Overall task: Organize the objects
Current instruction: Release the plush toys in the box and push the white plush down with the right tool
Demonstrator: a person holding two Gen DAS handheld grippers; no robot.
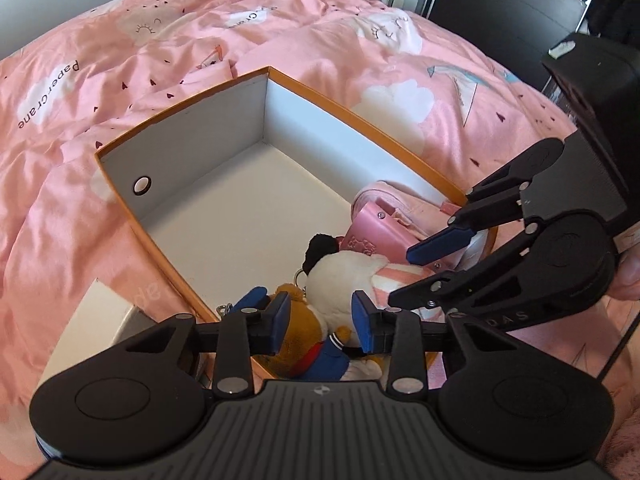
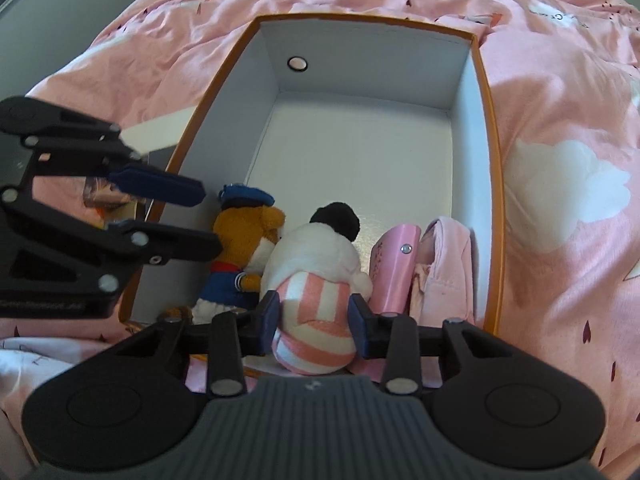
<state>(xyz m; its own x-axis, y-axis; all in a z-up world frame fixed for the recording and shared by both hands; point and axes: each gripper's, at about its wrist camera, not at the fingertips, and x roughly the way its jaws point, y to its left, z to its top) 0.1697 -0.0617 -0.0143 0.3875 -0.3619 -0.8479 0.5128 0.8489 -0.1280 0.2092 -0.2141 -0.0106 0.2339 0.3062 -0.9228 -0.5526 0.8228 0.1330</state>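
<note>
An orange-edged white box lies on the pink bed. At its near end sit a brown bear plush in blue, a white plush with pink stripes and a black pom, a pink case and a folded pink cloth. My left gripper is open above the bear. My right gripper has its pads on both sides of the striped plush. It also shows in the left wrist view.
The pink patterned duvet surrounds the box. A white lid or card lies beside the box's left wall. Dark furniture stands beyond the bed. The far half of the box holds nothing.
</note>
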